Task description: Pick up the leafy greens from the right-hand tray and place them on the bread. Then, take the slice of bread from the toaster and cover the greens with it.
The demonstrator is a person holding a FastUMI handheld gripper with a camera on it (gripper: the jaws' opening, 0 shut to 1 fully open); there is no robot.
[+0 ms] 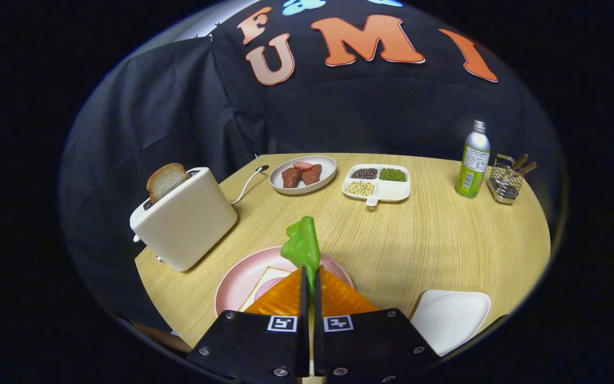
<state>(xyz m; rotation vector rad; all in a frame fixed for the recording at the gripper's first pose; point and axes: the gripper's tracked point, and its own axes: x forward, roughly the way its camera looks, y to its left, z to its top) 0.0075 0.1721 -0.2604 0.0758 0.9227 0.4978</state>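
My gripper (308, 277) is shut on the leafy greens (302, 247), a green leaf that sticks up from between the fingertips. It hangs over the pink plate (232, 285), where a slice of bread (267, 281) with a pink slice on it lies partly hidden by the fingers. A white toaster (185, 223) stands to the left on the table, with a slice of bread (166, 180) poking up from its slot. To the right of the fingers lies a white tray (450, 319), bare.
Far across the round wooden table (419, 240) sit a grey plate of meat pieces (303, 174) and a white divided dish of beans (377, 183). At the far right stand a green bottle (473, 160) and a wire basket (507, 180) holding utensils. The toaster's cord (247, 185) runs toward the back.
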